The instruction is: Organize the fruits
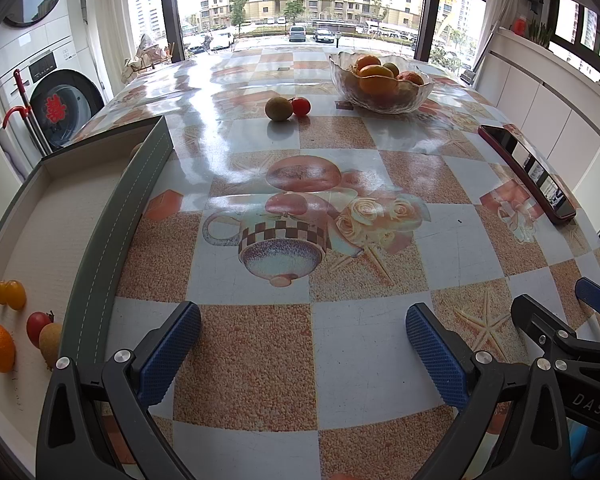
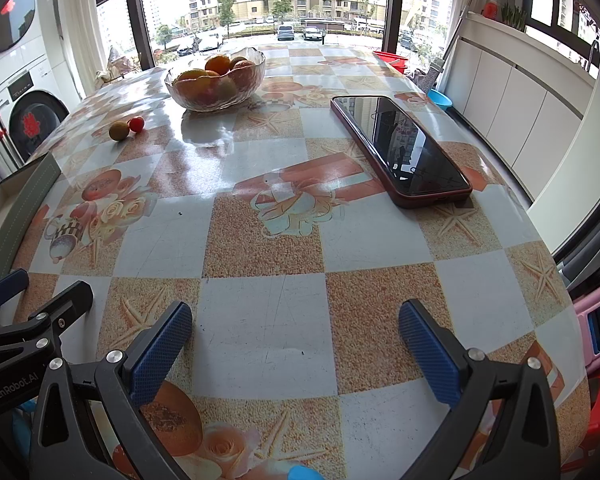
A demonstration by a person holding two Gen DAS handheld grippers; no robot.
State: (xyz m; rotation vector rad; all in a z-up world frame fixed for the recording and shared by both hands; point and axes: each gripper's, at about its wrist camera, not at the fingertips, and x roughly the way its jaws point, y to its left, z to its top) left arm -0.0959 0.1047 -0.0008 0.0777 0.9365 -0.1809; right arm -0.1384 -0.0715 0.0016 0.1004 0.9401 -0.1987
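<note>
Grippers, left and right, gape empty (between picks); next, reach far for kiwi and tomato.

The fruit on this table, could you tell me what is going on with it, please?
A person is sorting fruit with two hand-held grippers. Both the left gripper and the right gripper are open and hold nothing, low over the table. A few fruits already lie in the tray. A kiwi and a tomato sit loose on the table, and more fruit fills the glass bowl.
</note>
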